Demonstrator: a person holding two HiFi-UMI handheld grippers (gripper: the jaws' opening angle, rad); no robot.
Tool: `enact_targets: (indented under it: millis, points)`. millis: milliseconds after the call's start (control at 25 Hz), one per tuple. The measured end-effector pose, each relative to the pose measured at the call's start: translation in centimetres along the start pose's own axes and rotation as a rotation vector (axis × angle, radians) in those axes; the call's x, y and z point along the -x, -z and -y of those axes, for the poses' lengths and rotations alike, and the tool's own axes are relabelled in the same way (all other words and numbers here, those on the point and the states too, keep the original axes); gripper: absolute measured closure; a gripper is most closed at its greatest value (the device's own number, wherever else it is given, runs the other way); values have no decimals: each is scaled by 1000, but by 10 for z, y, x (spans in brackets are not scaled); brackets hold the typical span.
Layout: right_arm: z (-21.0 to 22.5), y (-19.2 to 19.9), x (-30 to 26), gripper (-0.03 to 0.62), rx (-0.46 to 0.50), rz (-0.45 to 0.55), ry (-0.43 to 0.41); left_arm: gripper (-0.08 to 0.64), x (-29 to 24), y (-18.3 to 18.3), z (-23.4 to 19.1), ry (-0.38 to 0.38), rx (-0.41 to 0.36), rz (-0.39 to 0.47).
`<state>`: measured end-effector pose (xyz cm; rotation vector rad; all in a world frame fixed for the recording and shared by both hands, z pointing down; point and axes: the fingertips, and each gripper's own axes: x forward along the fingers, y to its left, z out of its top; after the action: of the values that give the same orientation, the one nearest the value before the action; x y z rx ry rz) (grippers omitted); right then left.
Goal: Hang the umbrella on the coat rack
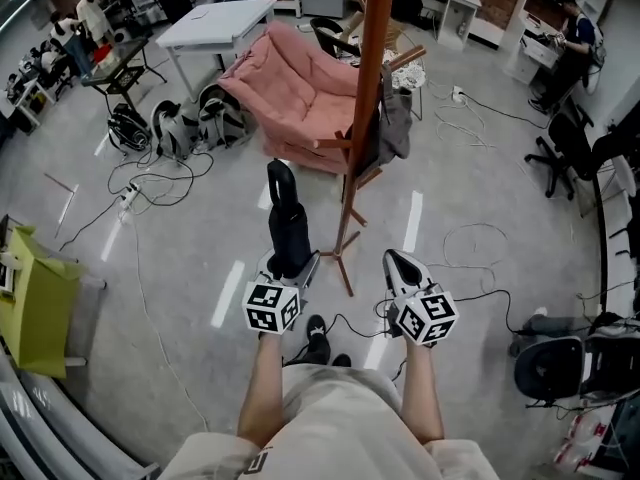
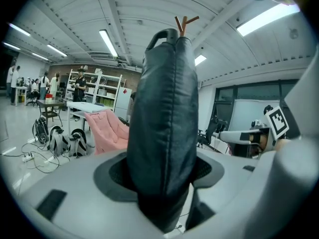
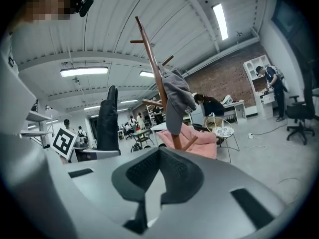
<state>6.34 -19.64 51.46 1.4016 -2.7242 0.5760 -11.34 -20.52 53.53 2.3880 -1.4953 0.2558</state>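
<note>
A black folded umbrella [image 1: 288, 223] stands upright with my left gripper [image 1: 290, 264] shut on its lower end. In the left gripper view the umbrella [image 2: 164, 133] fills the middle, pinched between the pads. The brown wooden coat rack [image 1: 368, 88] rises just ahead and to the right of the umbrella, its feet [image 1: 340, 260] on the floor between my two grippers. A grey garment [image 1: 395, 123] hangs on it. My right gripper [image 1: 393, 260] is shut with nothing in it, right of the rack's feet. The right gripper view shows the rack [image 3: 157, 73] and the umbrella [image 3: 107, 118] off to the left.
A pink padded chair [image 1: 300, 88] stands behind the rack. Bags [image 1: 175, 128] and cables [image 1: 150, 193] lie on the floor to the left, next to a white table [image 1: 215, 23]. Office chairs [image 1: 570, 148] and desks stand at the right, a yellow box [image 1: 35, 303] at the far left.
</note>
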Motion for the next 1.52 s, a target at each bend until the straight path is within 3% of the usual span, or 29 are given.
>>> enact_targets:
  millis: [480, 680, 920, 1080, 1520]
  points:
    - [20, -2, -37, 589, -13, 5, 66, 281, -50, 4, -19, 98, -68, -70]
    - [22, 2, -51, 589, -36, 18, 97, 281, -55, 1, -29, 139, -71, -63]
    - [25, 15, -54, 589, -50, 6, 121, 281, -68, 3, -40, 153, -107, -73]
    - [37, 16, -53, 589, -44, -5, 137, 281, -78, -5, -41, 160, -97, -46]
    - [47, 8, -57, 589, -45, -1, 143, 281, -89, 4, -31, 203, -98, -77]
